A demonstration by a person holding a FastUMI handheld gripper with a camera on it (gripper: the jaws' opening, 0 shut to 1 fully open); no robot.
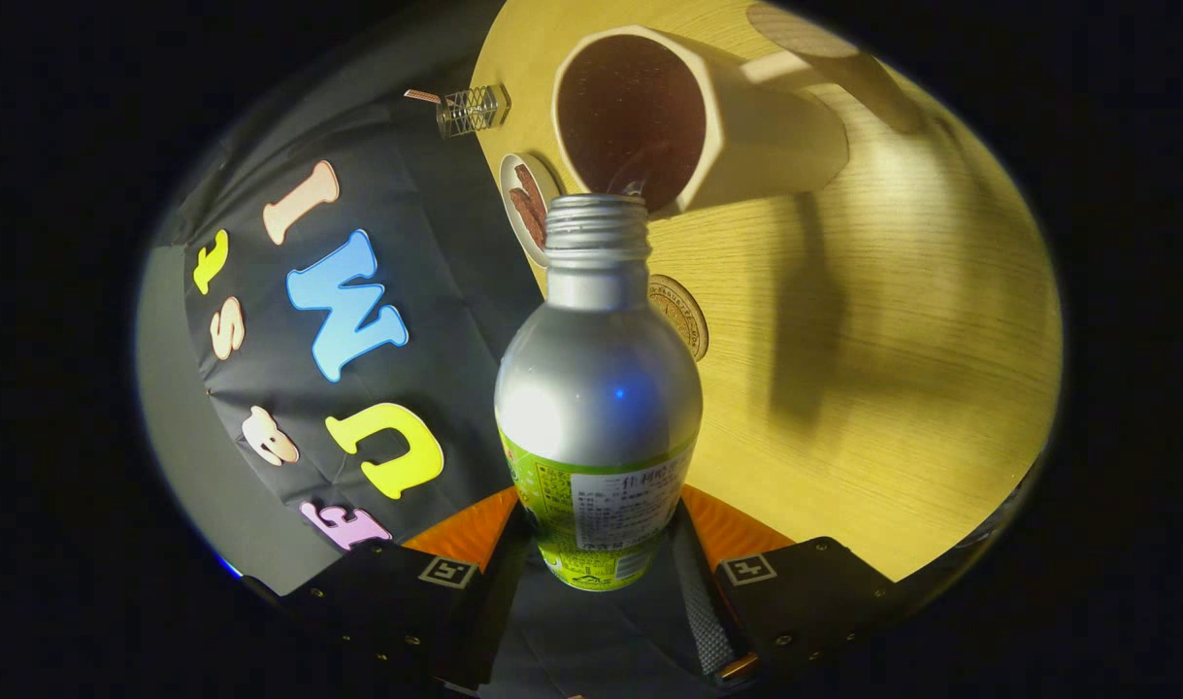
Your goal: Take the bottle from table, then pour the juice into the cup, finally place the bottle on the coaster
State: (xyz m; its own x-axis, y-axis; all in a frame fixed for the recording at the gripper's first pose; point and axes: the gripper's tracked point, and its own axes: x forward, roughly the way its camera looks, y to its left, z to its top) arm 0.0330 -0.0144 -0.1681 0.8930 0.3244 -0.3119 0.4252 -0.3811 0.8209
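Bottle (598,388) tipped right over, clamped between both fingers of the tongs (599,553), its open threaded mouth at the rim of the cup (746,126) (dark liquid inside). Round coaster (681,313) lies on the counter (892,388) just beside the bottle's shoulder.

The silver bottle (598,388) with a green label, uncapped, is tipped with its threaded mouth at the rim of the white cup (693,116), whose inside shows dark liquid. A round coaster (683,313) lies flat on the wooden desk (892,340) just behind the bottle's shoulder.
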